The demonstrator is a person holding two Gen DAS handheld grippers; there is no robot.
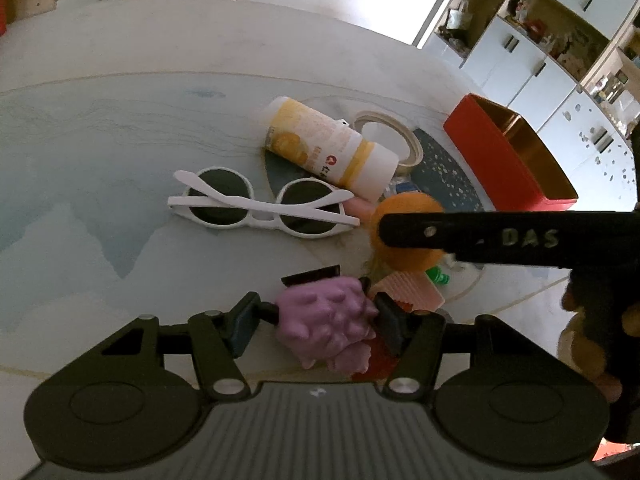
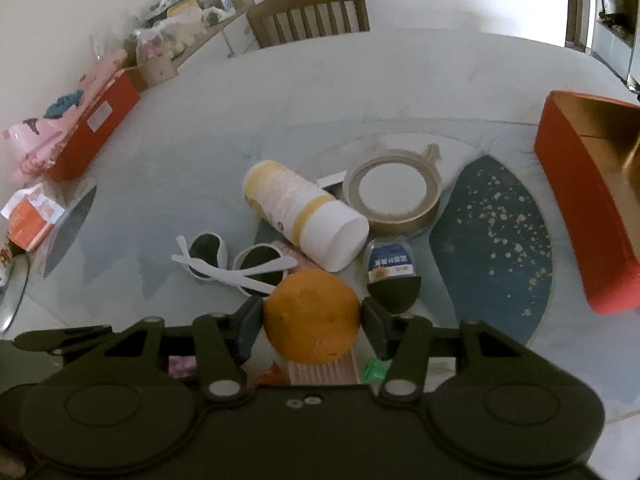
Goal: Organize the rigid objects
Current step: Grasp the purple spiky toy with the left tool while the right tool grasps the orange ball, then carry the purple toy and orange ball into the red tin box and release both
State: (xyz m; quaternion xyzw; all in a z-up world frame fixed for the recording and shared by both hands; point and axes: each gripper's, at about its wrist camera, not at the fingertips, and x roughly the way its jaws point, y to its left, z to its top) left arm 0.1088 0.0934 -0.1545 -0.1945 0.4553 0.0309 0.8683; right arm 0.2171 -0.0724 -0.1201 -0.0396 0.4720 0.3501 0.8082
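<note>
My left gripper [image 1: 316,320] is shut on a purple knobbly toy [image 1: 328,326], held just above the table. My right gripper [image 2: 312,320] is shut on an orange [image 2: 312,316]; in the left wrist view the orange [image 1: 404,240] sits behind a black finger [image 1: 480,232] of the right gripper. White round sunglasses [image 1: 260,208] lie folded on the table. A yellow-and-white bottle [image 2: 304,220] lies on its side next to a tape roll [image 2: 394,196]. An open red box [image 2: 592,200] stands at the right.
A pink ribbed item [image 1: 408,290] and a green piece [image 1: 438,278] lie under the grippers. A small blue-labelled packet [image 2: 392,268] lies by the bottle. A red box with pink things [image 2: 84,128] stands far left. A wooden chair [image 2: 308,14] stands behind the table.
</note>
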